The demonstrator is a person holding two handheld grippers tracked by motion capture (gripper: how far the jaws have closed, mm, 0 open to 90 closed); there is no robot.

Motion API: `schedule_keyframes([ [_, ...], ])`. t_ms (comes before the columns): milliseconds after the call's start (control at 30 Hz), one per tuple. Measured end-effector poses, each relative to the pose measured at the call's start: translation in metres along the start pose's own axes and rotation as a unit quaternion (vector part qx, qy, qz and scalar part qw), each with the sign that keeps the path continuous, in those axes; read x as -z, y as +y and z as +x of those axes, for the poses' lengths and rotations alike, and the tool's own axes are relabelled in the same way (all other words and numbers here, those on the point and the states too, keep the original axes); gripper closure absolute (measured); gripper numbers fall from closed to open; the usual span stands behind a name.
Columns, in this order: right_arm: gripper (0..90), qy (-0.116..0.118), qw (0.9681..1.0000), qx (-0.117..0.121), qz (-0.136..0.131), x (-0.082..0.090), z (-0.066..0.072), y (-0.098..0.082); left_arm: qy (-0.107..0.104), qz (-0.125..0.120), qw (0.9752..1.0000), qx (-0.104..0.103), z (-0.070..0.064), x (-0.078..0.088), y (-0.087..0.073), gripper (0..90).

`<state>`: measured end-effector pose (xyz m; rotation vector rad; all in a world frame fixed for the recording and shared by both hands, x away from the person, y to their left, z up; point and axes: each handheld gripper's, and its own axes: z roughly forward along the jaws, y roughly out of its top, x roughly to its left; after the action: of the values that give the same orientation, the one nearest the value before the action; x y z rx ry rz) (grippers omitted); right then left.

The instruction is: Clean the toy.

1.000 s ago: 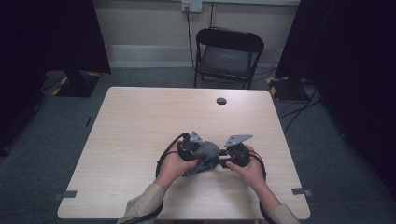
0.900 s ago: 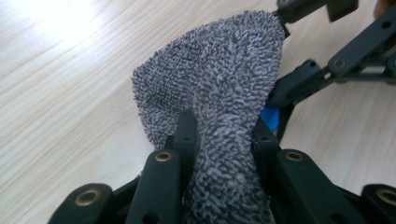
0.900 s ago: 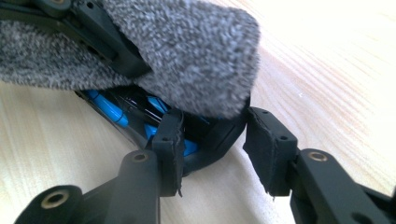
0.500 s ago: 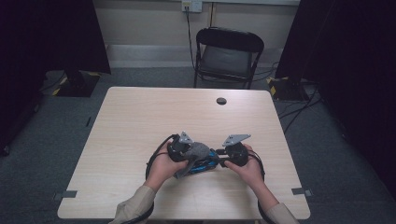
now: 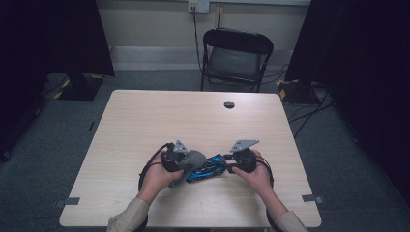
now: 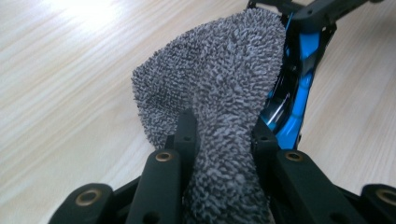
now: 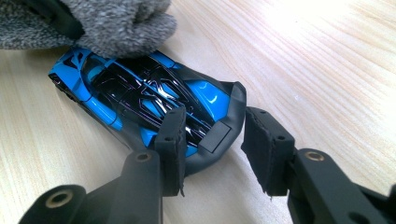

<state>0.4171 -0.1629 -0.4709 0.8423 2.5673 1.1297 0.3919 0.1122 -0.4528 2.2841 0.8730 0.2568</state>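
High view first: you've got the car (image 5: 208, 169) lying on the surface (image 5: 159, 121) right in front of you, with the left gripper (image 5: 186, 163) on one end of it and the right gripper (image 5: 231, 166) on the other. The cloth (image 5: 194, 157) is bunched over the car's left end, so this looks like a wipe-down that's underway, not finished. Most of the car's body is bare toward the right gripper.

Left gripper view: your jaws are pinched hard on the cloth, with the grey terry squeezed into a narrow neck between them and fanning out past the tips. The fanned part is draped against the car's side and top. That's the bit actually being rubbed, I'd say.

Right gripper view: the car's tail sits between your jaws. One pad overlaps the tail corner, the other stands just beside the car's rear edge with a thin gap showing. Honestly I can't tell if you're really clamping it or just bracketing it to stop it sliding. The cloth only covers the car's nose here. My read is that the cabin, the sides and the tail are yet to be wiped.

Writing: nothing readable anywhere. The car has no badge, plate or decal text I can make out, just glossy blue and black panels, and there's no tag on the cloth either.
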Motion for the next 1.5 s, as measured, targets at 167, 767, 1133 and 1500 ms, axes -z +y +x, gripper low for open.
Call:
schedule_keyframes([
  [167, 59.5, -0.001, 1.0000, -0.001, -0.001, 0.000, 0.000, 0.000, -0.003, 0.003, 1.0000, 0.008, 0.002, 0.004, -0.012, 71.5],
  [767, 59.4, 0.000, 1.0000, -0.004, 0.003, 0.000, 0.000, 0.001, -0.026, -0.035, 0.9989, -0.017, -0.024, 0.017, 0.011, 71.5],
  [1133, 59.5, 0.006, 0.9999, -0.015, -0.001, 0.000, -0.003, -0.001, -0.060, -0.017, 0.9972, -0.041, -0.055, -0.024, 0.027, 71.3],
  [1500, 59.4, 0.004, 1.0000, -0.009, 0.002, 0.000, -0.001, 0.000, -0.053, -0.006, 0.9974, -0.049, -0.051, -0.014, 0.016, 71.6],
])
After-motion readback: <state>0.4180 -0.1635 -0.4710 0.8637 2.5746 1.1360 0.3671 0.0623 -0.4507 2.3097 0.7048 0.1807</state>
